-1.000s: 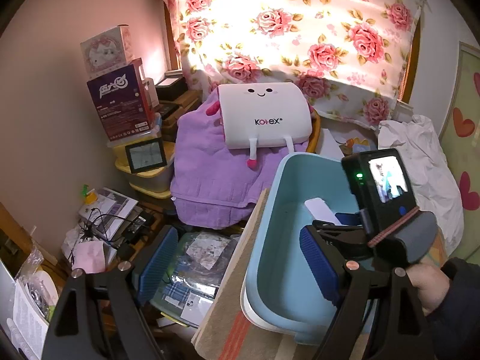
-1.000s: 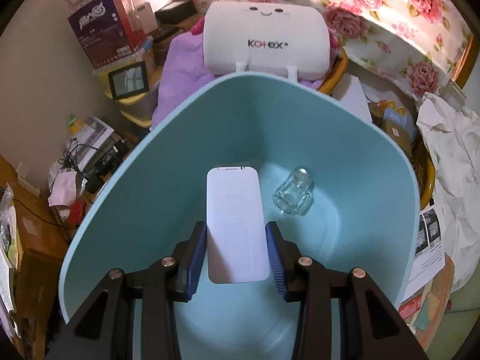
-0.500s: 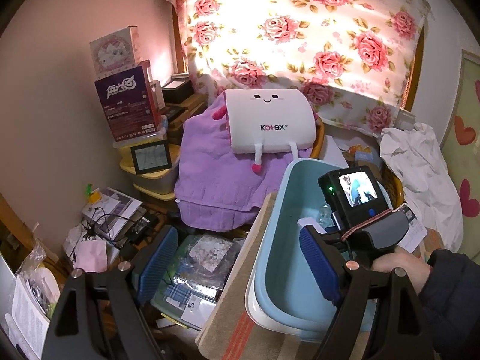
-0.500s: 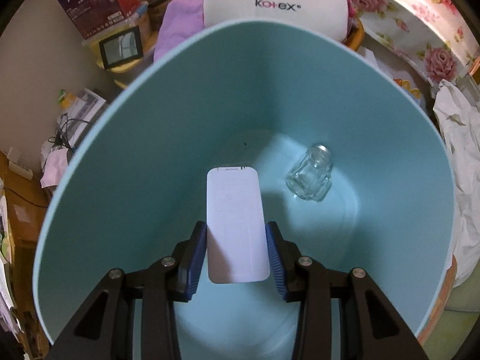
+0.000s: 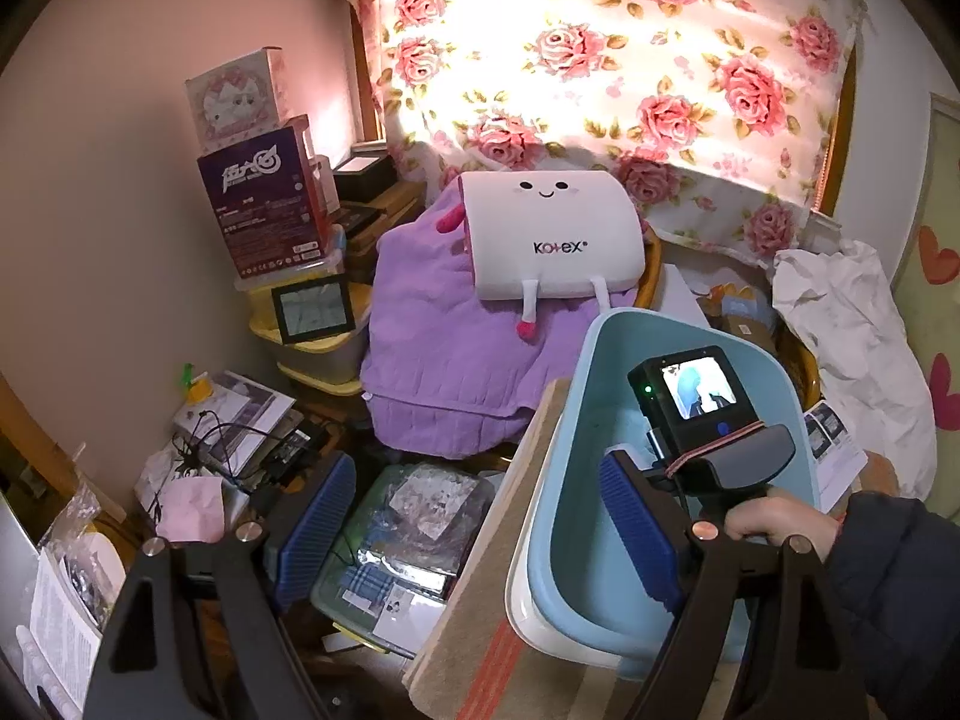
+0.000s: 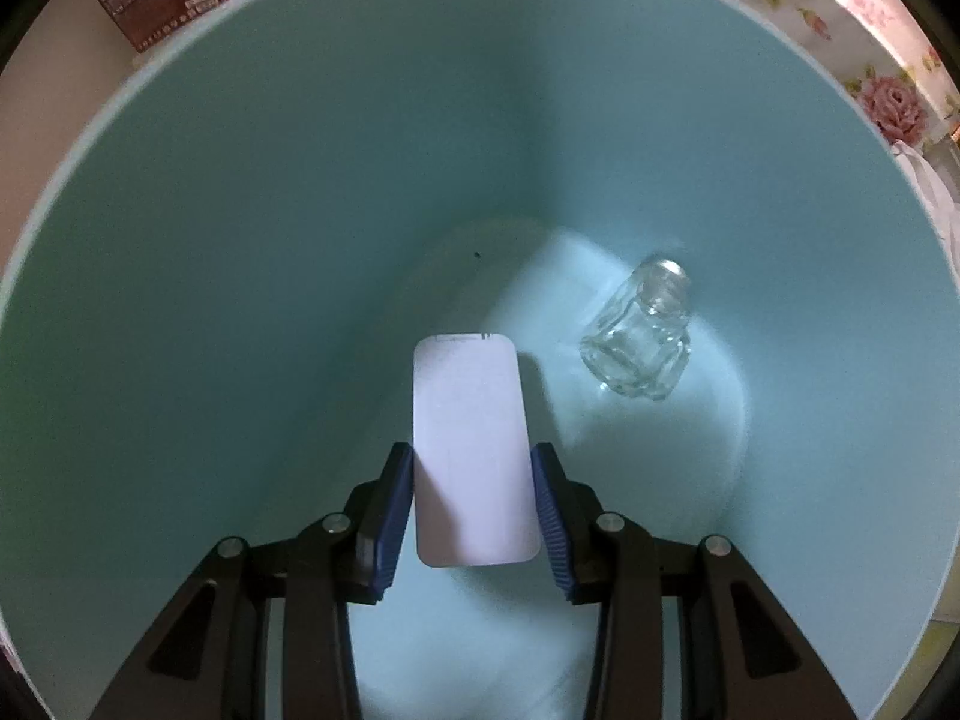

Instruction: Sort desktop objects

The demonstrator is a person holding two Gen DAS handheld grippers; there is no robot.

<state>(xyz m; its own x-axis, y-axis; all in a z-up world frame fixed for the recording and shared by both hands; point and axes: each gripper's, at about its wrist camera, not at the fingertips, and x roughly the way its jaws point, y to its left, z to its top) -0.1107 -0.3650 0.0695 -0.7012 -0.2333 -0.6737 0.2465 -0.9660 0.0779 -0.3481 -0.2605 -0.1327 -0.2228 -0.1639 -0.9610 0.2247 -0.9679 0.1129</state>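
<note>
Left wrist view: left gripper (image 5: 480, 540) released, empty, unmoved; the right gripper (image 5: 714, 456) at four o'clock has sunk deeper into the blue tub (image 5: 564, 516).

Right wrist view: right gripper (image 6: 474, 504) clenched on the white card (image 6: 471, 450); tub floor nearer than before, glass jar (image 6: 639, 336) lying at two o'clock. Judged: release imminent.

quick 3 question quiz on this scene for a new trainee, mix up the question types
1. True or false: the right gripper is shut on a white card.
2. What already lies on the floor of the blue tub? A) a glass jar B) a spoon C) a pen
3. Fill in: the left gripper is ____ and holds nothing.

Key:
1. True; the blue pads press both long edges of the card.
2. A; the glass jar lies tipped, to the right of the card.
3. open
</note>
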